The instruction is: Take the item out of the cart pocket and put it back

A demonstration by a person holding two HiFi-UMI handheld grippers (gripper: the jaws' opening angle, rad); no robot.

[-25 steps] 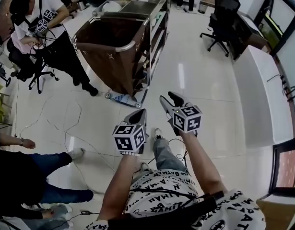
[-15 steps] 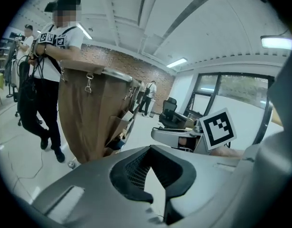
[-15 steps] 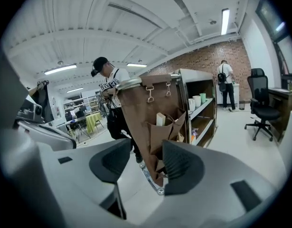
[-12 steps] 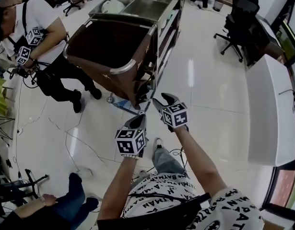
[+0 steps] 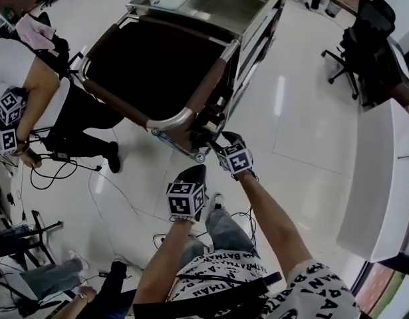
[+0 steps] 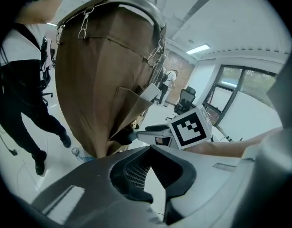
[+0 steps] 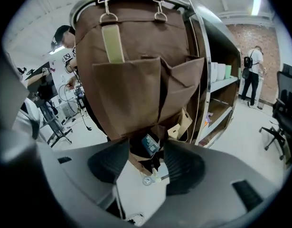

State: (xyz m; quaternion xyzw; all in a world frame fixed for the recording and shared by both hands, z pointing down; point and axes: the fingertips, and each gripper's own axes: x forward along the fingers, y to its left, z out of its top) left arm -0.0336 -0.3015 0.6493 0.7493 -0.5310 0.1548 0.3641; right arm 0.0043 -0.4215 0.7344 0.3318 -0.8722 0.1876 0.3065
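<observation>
Underfoot, glossy white floor [image 5: 290, 131] (office chair [image 5: 372, 42] beyond) surrounds the brown cart [image 5: 207, 85].

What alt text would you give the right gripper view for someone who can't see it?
The right tool has just been opening its dark jaws, which stand wide apart either side of a small dark item with a blue label in a low pocket of a brown cart bag, not pressing it. The bag hangs by clips from a metal rail, beside shelves.
</observation>
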